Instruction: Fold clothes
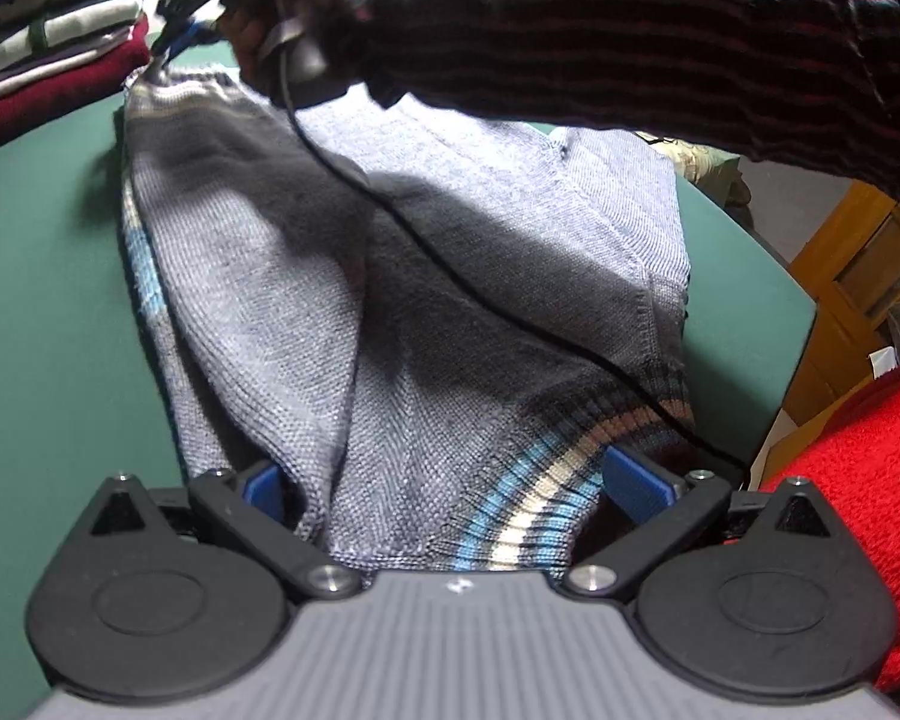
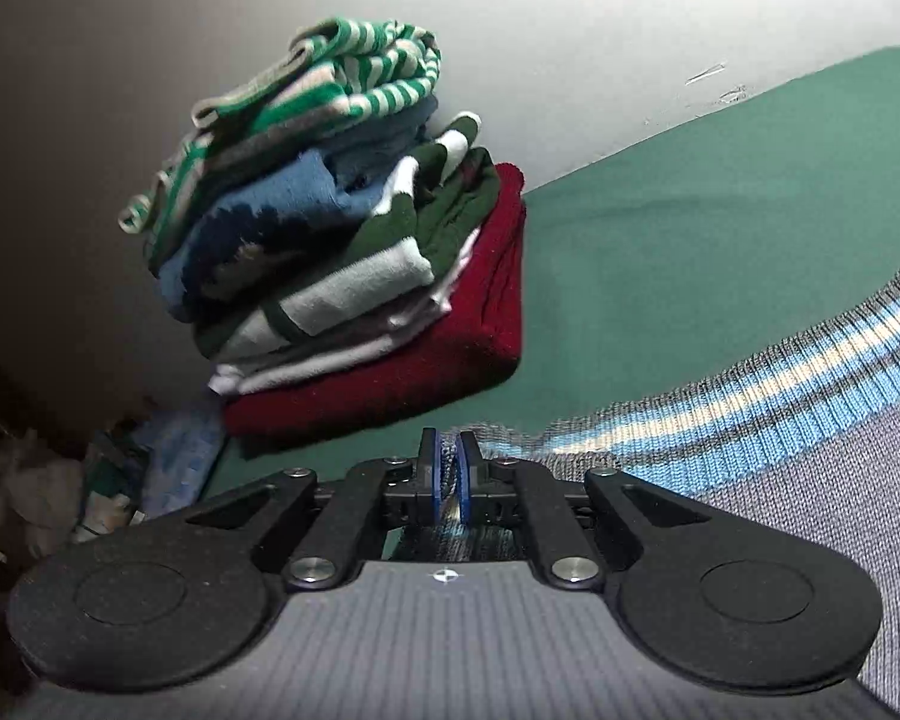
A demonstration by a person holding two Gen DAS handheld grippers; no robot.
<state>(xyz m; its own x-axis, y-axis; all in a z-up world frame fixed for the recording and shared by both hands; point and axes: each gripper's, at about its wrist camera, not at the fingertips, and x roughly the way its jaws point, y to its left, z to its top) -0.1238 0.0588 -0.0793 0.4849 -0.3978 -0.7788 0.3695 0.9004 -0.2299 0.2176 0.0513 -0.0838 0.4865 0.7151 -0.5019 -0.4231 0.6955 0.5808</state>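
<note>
On the green table, a grey knitted sweater with blue, cream and black striped ribbing lies spread lengthwise, one end near the left wrist camera and the other at the far side, beside a stack of folded clothes. The sweater looks partly doubled over, with loose ridges running along it. At the far end the right gripper has its jaws pinched on the striped edge. At the near end the left gripper stands with its jaws wide, the ribbed hem lying between them but not clamped. A person's striped sleeve crosses above. To fold cleanly, the left gripper would likely need to clamp the hem, so that both ends travel level and the ridges are drawn flat.
</note>
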